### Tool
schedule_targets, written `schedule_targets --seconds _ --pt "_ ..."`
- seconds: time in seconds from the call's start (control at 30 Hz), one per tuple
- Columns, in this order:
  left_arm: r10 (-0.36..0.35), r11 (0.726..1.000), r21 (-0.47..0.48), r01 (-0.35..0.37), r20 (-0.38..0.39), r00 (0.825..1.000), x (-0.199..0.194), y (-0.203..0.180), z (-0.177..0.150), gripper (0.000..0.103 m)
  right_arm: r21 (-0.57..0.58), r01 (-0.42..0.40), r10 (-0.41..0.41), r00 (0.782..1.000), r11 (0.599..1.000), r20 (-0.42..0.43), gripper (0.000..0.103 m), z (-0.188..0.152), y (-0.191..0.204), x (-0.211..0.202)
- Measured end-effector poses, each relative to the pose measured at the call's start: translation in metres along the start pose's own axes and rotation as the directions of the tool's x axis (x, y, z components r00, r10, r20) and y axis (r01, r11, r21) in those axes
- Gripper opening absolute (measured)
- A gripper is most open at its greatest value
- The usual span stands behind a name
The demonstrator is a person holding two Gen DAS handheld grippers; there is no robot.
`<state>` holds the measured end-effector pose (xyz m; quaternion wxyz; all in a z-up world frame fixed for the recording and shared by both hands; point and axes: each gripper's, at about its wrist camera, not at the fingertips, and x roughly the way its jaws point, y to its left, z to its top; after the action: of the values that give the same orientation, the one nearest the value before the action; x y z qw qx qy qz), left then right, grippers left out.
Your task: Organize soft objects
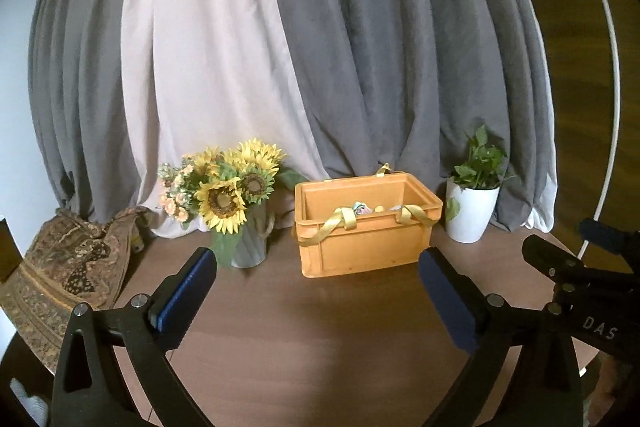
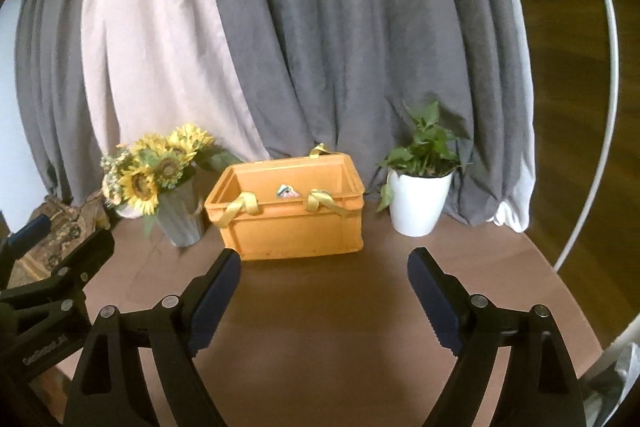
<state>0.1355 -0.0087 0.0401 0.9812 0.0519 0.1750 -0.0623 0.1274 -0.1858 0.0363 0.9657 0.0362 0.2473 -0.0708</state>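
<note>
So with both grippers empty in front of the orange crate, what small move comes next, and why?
Probably tuck in the yellow straps draped over the orange crate's front rim. Both the left gripper and right gripper are open and empty, and soft items already lie inside.

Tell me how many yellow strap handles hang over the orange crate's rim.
3: two on the front rim of the orange crate, a left handle and a right handle, and a back handle peeking above the rear rim. More may be hidden behind.
</note>
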Motion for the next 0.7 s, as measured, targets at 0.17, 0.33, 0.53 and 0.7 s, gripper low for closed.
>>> schedule_targets --seconds 0.17,0.33,0.53,0.7 --pt "0.006 1.000 -0.003 -0.006 0.008 1.000 -0.032 -0.006 -0.011 0.103 -0.002 -0.003 0.003 1.000 1.000 0.016 0.089 -0.016 -0.006 -0.031" --pt "-0.001 1.000 0.001 0.001 0.017 1.000 -0.060 -0.010 -0.022 0.103 -0.006 -0.004 0.005 1.000 1.000 0.025 0.089 -0.030 -0.011 -0.057" --pt "0.012 1.000 0.004 -0.012 0.030 0.999 -0.085 -0.013 -0.033 0.103 0.001 -0.004 0.004 0.999 1.000 0.041 0.089 -0.043 -0.016 -0.081" --pt "0.023 1.000 0.004 -0.023 0.027 0.999 -0.098 -0.015 -0.040 0.103 -0.003 -0.008 0.009 0.999 1.000 0.046 0.089 -0.052 -0.018 -0.095"
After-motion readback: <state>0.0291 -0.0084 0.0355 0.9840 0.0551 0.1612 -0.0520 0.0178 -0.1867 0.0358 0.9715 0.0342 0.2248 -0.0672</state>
